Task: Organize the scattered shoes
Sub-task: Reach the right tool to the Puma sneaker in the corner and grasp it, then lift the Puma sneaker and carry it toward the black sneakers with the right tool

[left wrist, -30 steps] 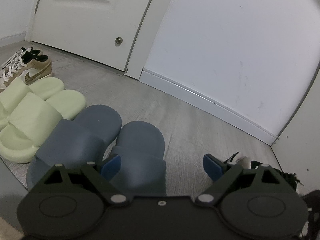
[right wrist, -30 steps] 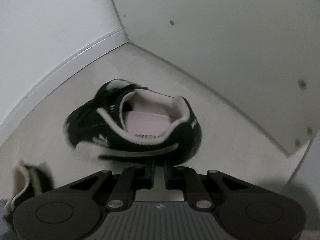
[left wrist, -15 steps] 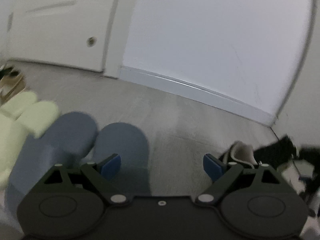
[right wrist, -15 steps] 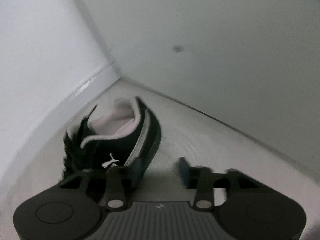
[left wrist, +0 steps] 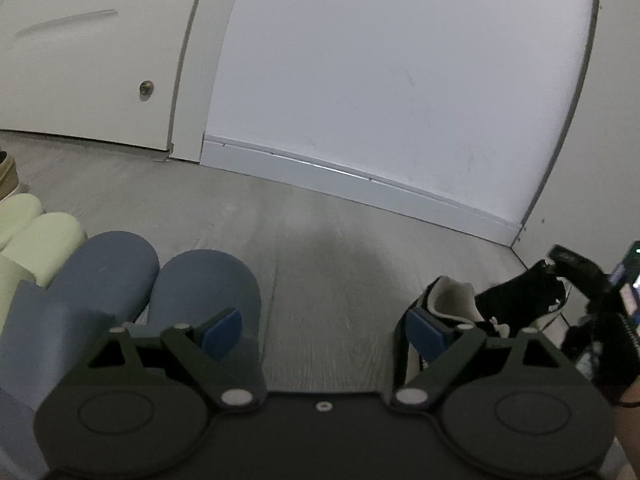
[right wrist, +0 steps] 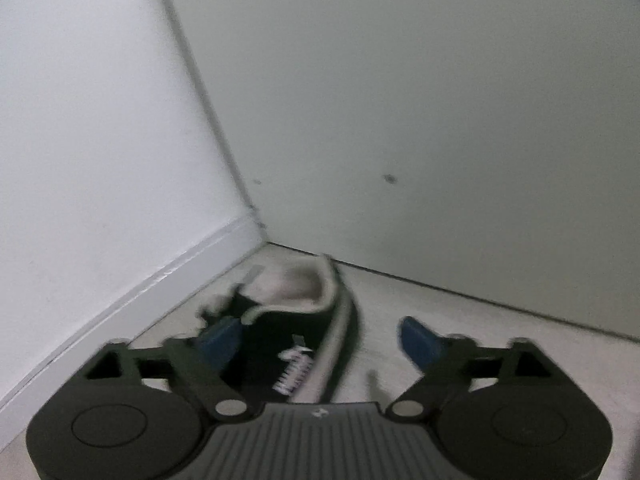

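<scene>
My left gripper [left wrist: 324, 330] is open above bare grey floor, with nothing between its blue pads. A pair of blue slippers [left wrist: 200, 280] lies at its left, with pale green slippers [left wrist: 40, 236] beyond them. A black sneaker with a white lining [left wrist: 452, 300] sits behind the right finger, and a second black one [left wrist: 524, 296] lies beside it. In the right wrist view my right gripper [right wrist: 318, 334] is opening its jaws. A black sneaker [right wrist: 288, 320] rests on the floor between them, near the left pad [right wrist: 222, 334]. Neither pad presses on it.
A white wall with a baseboard [left wrist: 360, 184] runs across the back and a door [left wrist: 100, 80] stands at the left. The toe of a tan sneaker [left wrist: 6, 176] shows at the far left edge. The sneaker lies in a corner formed by the wall and a white panel [right wrist: 440, 120].
My right gripper has let go of the black sneaker and spread its jaws wide; the shoe now rests in the corner. The left view has swung right, bringing the black sneakers in.
</scene>
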Demonstrator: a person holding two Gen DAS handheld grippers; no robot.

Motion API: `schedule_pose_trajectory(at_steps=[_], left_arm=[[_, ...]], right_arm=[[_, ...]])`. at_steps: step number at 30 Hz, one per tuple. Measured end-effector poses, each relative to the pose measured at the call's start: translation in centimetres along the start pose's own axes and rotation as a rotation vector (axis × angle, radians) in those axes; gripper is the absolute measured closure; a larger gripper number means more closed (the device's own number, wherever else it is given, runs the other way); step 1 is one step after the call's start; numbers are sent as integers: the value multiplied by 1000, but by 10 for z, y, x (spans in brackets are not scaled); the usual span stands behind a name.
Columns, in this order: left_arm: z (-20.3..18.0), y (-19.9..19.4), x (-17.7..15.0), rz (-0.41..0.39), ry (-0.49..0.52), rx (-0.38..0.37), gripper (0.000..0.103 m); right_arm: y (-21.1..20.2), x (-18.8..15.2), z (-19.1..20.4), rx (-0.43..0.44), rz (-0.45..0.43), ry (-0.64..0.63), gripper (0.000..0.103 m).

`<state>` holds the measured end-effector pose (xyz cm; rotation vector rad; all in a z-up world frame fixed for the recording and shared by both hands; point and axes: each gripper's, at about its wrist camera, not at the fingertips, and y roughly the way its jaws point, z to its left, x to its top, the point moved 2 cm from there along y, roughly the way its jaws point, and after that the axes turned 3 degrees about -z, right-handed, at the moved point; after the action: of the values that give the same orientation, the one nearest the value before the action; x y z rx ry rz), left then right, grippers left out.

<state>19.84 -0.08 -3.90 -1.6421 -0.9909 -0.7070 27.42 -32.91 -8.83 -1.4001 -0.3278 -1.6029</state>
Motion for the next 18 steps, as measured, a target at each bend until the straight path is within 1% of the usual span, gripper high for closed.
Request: schedule_pose_trajectory(at_steps=[2, 4, 7, 10, 15, 18], left_arm=[[1, -1, 0, -1, -5, 1, 13], [3, -3, 1, -7, -16, 1, 13], [7, -5, 3, -19, -42, -4, 13], [8, -3, 4, -12, -54, -5, 13], [5, -3, 4, -10, -40, -12, 13], [6, -4, 4, -13, -41, -10, 13]], right_arm=[[12, -8, 20, 29, 33, -56, 4], [19, -17, 30, 23, 61, -108, 4], [31, -30, 45, 8, 82, -179, 0], [38, -32, 51, 7, 105, -218, 0], [45, -36, 62, -30, 113, -291, 0], [47, -32, 61, 8, 148, -331, 0]])
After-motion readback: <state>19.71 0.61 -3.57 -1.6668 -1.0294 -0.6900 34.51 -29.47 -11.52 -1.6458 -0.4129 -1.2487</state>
